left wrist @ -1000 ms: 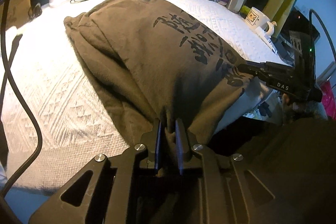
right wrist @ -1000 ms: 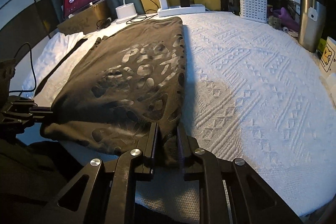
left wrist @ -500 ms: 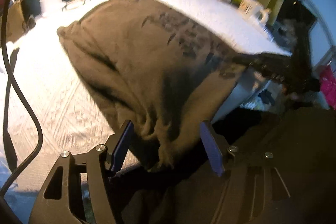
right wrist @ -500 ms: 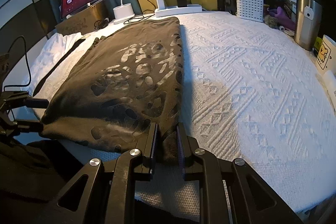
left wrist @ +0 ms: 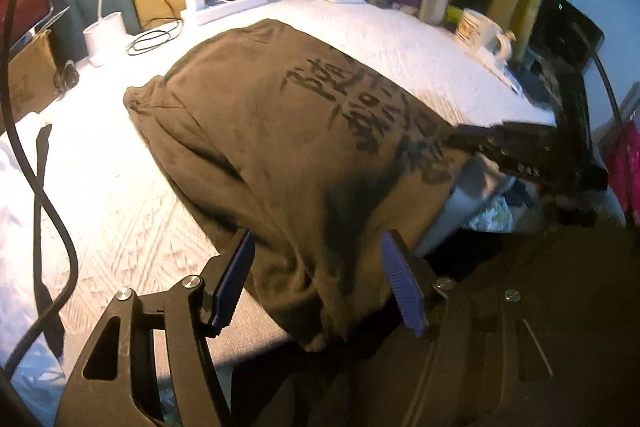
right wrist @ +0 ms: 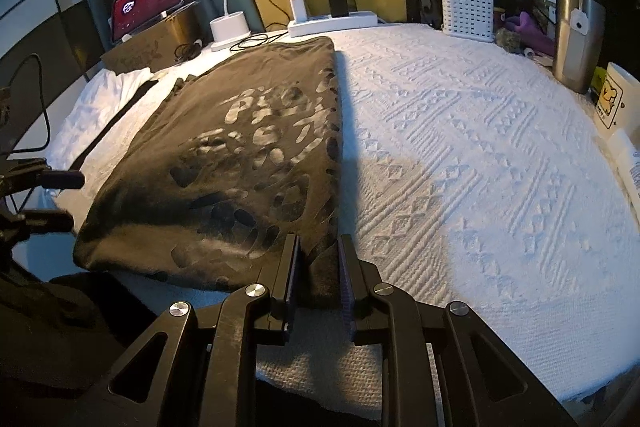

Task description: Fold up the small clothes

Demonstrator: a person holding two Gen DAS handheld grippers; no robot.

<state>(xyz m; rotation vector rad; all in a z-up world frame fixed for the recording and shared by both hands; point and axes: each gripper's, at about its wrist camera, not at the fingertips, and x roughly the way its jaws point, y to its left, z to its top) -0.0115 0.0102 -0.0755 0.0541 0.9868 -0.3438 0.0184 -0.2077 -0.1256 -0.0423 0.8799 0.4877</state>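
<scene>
The left gripper (left wrist: 318, 281) has just opened its fingers; the shirt (left wrist: 288, 147) hem hangs loose between them. The right gripper (right wrist: 318, 277) pinches the near corner. The shirt's long axis runs away across the bed (right wrist: 480, 167).

shirt (right wrist: 248, 163) on bedspread (right wrist: 460, 167), left half | lamp (right wrist: 228, 23) – power strip (right wrist: 332, 21) – basket (right wrist: 466, 9) behind

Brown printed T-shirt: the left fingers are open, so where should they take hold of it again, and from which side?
Grip the T-shirt at its near corner, which hangs over the bed's front edge. The left gripper already straddles it; come in from the front and close there. The free-hanging bunched hem gives the fingers cloth on both sides, mirroring the right gripper, shut on the opposite near corner.
</scene>
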